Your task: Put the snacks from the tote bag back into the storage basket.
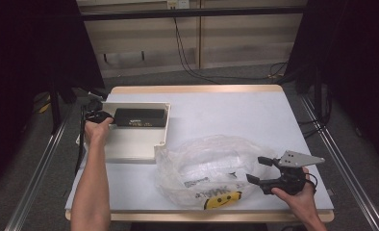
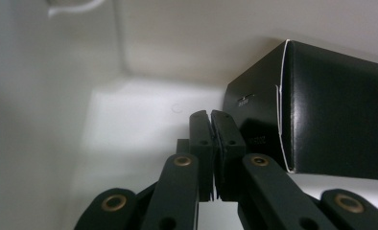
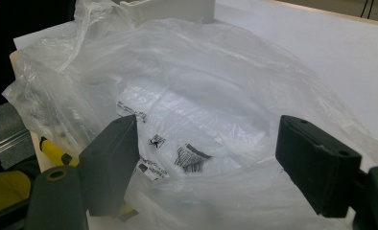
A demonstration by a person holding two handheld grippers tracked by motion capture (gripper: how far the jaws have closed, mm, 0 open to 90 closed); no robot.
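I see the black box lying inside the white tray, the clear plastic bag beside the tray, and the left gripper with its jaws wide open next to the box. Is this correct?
Not quite: the left gripper has its jaws shut together, with nothing between them, as the left gripper view shows. The black box does lie inside the white tray, with the clear plastic bag beside it.

High view: even overhead light on the table, surroundings falling to near black at both sides; image soft, low in detail. Left gripper view: dim, pale glare patch on the tray floor, near jaws out of focus, faint sheen on the black box. Right gripper view: bright, diffuse light; the plastic bag shows white glare, near jaws blurred.
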